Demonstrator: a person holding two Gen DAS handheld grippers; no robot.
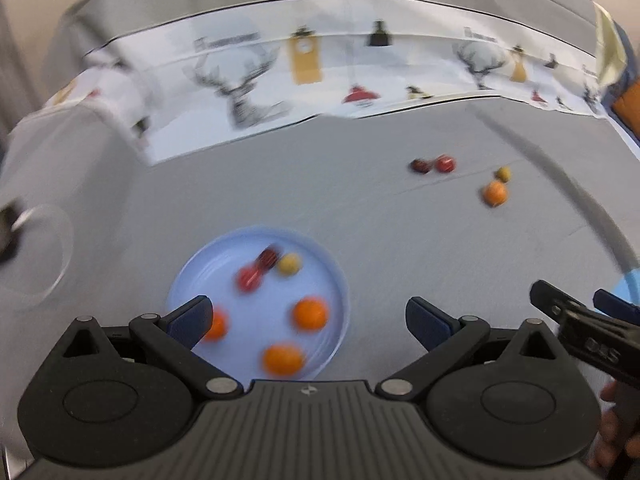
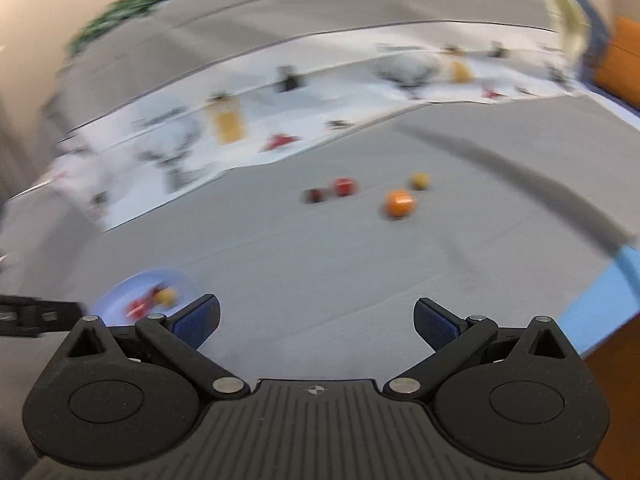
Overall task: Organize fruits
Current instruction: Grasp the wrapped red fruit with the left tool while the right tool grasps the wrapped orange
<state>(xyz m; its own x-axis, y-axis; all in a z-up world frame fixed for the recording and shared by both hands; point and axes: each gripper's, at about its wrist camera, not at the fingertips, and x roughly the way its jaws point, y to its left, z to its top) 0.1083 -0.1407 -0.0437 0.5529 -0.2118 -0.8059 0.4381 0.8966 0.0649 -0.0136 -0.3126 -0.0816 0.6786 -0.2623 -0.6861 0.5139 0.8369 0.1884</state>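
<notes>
A pale blue plate (image 1: pixel 336 280) lies on the grey cloth just beyond my open left gripper (image 1: pixel 308 320), which holds nothing. In the plate are three oranges (image 1: pixel 310 314), two red fruits (image 1: pixel 250 278) and a yellow one (image 1: pixel 289 264). Farther right on the cloth lie a dark red fruit (image 1: pixel 420 166), a red fruit (image 1: pixel 445 164), an orange (image 1: pixel 495 194) and a small yellow fruit (image 1: pixel 503 174). My right gripper (image 2: pixel 316 322) is open and empty over bare cloth; the loose orange (image 2: pixel 399 203) and red fruit (image 2: pixel 344 187) lie ahead of it, the plate (image 2: pixel 116 292) at its left.
A white cloth printed with deer and lamps (image 1: pixel 320 76) runs across the back. A clear plastic container (image 1: pixel 36 256) stands at the left edge. A grey and blue curved strap (image 1: pixel 592 216) arcs along the right. The images are motion-blurred.
</notes>
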